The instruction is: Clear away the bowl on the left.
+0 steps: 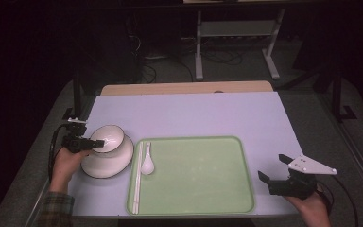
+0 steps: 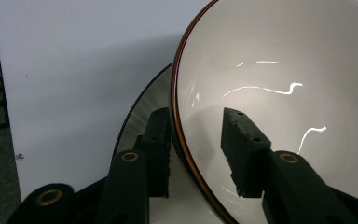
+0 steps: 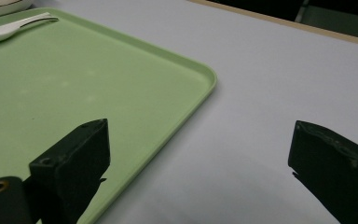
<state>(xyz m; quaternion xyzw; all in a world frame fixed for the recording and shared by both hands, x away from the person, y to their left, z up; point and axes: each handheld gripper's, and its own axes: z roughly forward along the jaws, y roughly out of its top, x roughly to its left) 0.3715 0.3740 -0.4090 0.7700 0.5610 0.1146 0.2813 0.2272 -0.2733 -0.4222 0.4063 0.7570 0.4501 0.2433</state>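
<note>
My left gripper point(image 1: 96, 143) was clamped on the rim of the white bowl point(image 1: 108, 137), which sat tilted on a white plate point(image 1: 108, 163) at the left of the table point(image 1: 194, 113), just beside the green tray point(image 1: 194, 175). The high view gave me only that much; the left gripper view showed the grip itself: one jaw inside the bowl point(image 2: 279, 84), the other outside against its wall, the dark red rim running between them, and the plate point(image 2: 144, 112) with its dark edge under the outer jaw. The bowl leaned so that its mouth faced up and toward the left gripper, the gripped side lower than the far one.

My right gripper point(image 1: 275, 169) hung over the table's right edge, just off the tray's near right corner, its jaws spread wide with nothing between them. The right gripper view showed the tray's corner point(image 3: 200, 74) passing between those jaws, and far off at the tray's other end the white spoon point(image 3: 14, 27).

From above, the spoon point(image 1: 147, 163) lay with its scoop toward me and its handle pointing away, and the pale chopsticks point(image 1: 137, 179) lay alongside the tray's left rim, their long axis running near to far.
</note>
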